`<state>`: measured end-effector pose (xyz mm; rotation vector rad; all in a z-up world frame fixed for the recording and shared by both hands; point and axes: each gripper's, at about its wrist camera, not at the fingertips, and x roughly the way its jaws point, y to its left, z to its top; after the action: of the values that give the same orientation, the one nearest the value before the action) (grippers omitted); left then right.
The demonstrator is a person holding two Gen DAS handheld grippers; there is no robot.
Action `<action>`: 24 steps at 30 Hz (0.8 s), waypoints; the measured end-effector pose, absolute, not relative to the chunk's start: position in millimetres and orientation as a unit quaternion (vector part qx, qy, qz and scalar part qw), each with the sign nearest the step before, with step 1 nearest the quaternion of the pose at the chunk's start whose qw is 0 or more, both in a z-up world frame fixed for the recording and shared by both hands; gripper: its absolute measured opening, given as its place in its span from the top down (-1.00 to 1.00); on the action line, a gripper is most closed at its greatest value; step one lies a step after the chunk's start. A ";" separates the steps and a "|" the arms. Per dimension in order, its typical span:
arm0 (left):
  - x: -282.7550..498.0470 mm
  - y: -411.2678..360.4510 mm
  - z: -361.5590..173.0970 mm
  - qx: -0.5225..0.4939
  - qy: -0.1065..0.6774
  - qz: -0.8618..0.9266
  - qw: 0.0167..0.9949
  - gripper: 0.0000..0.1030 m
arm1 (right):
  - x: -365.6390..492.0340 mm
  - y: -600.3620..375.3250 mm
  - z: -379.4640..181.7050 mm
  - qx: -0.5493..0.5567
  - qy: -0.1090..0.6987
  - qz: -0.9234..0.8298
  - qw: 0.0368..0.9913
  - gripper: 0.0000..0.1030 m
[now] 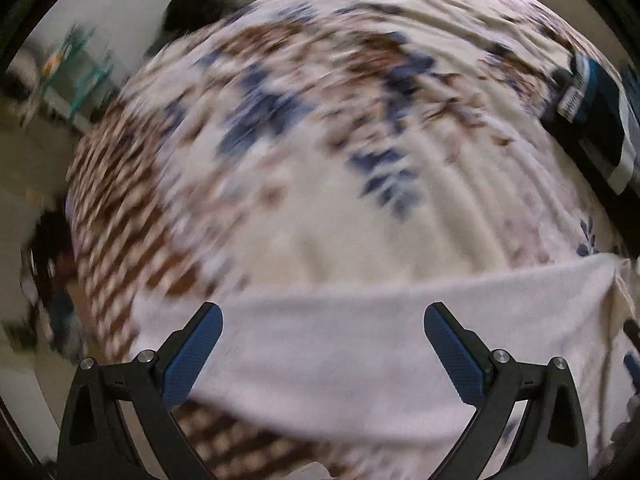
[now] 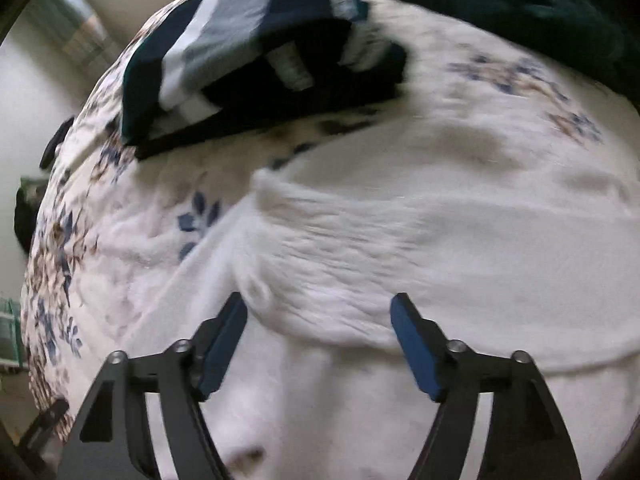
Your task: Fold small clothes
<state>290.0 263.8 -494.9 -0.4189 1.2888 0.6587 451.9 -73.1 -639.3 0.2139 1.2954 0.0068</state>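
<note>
A white garment (image 1: pixel 360 344) lies spread on a floral bedspread (image 1: pixel 304 184). In the left wrist view my left gripper (image 1: pixel 323 312) is open, its blue pads (image 1: pixel 192 356) over the garment's near edge, holding nothing. In the right wrist view the same white garment (image 2: pixel 420 240) shows folds and a rolled edge. My right gripper (image 2: pixel 319 304) is open just above it, a fold of cloth lying between the fingers. Both views are blurred.
A folded navy, grey and white striped garment (image 2: pixel 248 40) lies at the far side of the bed; it also shows in the left wrist view (image 1: pixel 592 96). A dark green cloth (image 2: pixel 520 4) lies at the top right. Room clutter (image 1: pixel 72 68) stands beyond the bed's left edge.
</note>
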 end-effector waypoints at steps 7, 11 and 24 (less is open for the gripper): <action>159.6 315.5 -535.8 -0.399 0.559 0.368 0.627 -1.00 | 428.3 -142.5 -612.5 0.077 0.619 -0.096 0.775 -0.82; 131.4 346.3 -571.0 -0.528 0.491 0.374 0.584 -0.84 | 424.8 -157.5 -614.2 0.056 0.625 -0.110 0.771 -0.82; 224.3 356.4 -477.7 -0.445 0.358 0.355 0.740 0.85 | 431.1 -170.3 -616.7 -0.004 0.632 -0.156 0.759 -0.83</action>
<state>224.3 356.4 -477.7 -0.9773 0.7851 0.7799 431.1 -170.3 -616.7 -0.0092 1.3772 -0.3406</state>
